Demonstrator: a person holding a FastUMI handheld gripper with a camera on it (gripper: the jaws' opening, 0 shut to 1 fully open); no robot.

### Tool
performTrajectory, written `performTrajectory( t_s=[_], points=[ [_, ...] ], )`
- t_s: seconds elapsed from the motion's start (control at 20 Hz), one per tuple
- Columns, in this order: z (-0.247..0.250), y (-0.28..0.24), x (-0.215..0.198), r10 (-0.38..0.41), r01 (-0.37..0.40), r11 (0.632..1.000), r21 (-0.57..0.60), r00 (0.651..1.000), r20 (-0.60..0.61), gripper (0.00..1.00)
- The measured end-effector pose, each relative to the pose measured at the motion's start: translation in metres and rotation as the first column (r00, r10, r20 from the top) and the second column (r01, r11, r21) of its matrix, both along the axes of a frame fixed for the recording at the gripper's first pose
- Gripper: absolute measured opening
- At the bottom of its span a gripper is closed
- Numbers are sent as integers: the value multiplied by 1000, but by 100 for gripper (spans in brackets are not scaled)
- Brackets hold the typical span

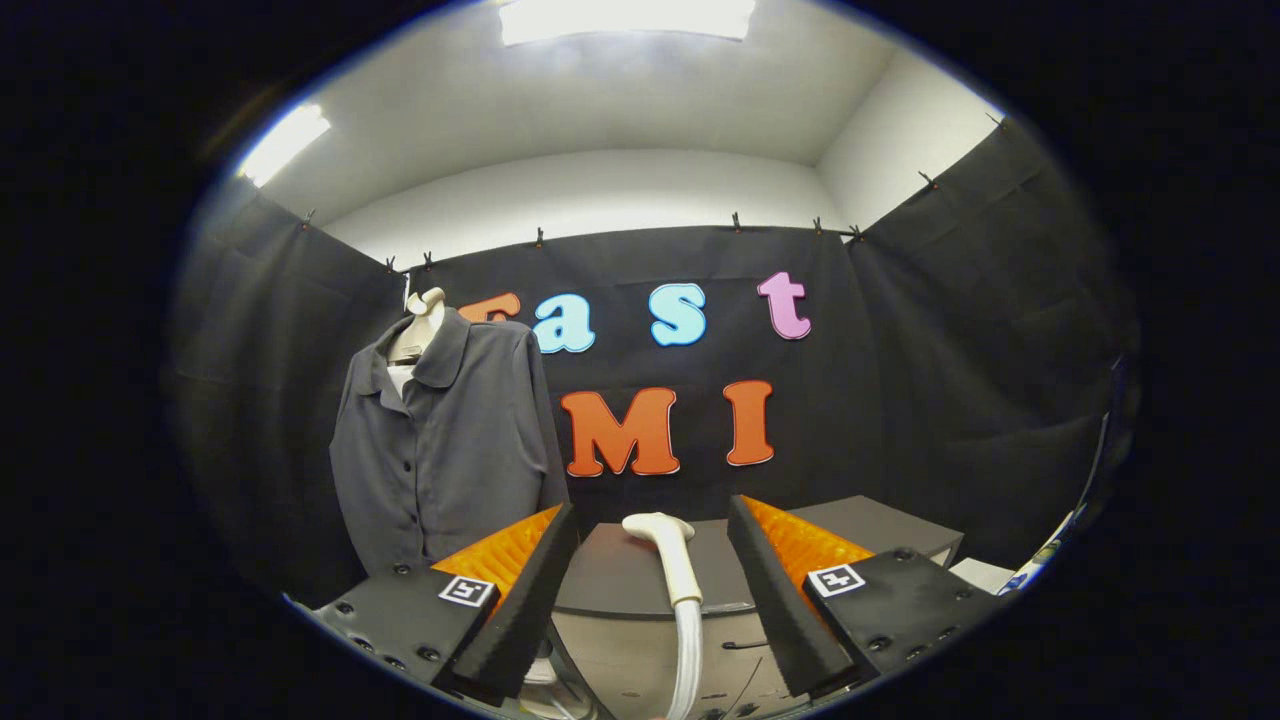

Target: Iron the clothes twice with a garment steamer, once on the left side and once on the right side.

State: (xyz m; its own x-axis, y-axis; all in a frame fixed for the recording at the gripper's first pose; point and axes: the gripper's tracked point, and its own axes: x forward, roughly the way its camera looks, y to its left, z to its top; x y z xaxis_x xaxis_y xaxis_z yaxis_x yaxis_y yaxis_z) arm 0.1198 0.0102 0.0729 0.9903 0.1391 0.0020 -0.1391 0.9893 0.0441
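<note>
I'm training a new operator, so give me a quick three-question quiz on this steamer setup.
1. True or false: the hand-held gripper is shut on the steamer head.
2. The grey shirt hangs: A) beyond the left finger, B) beyond the right finger, C) between the fingers.
3. What trails down from the steamer head?

Key: 1. False; the fingers stand open with the head between them, untouched. 2. A. 3. Its hose.

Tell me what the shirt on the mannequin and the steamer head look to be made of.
The shirt: thin woven fabric, matte grey, judging by its soft folds and limp drape. The steamer head: likely moulded plastic, smooth off-white with a slight sheen; its hose looks braided or ribbed, hard to tell. The hand-held gripper is open, the steamer head standing between its fingers.
</note>
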Motion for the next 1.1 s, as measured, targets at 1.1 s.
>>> performTrajectory(
  t_s=[1.1],
  points=[
    [-146, 1, 215, 88, -109, 994, -15, 862, -499, 98]
  ],
)
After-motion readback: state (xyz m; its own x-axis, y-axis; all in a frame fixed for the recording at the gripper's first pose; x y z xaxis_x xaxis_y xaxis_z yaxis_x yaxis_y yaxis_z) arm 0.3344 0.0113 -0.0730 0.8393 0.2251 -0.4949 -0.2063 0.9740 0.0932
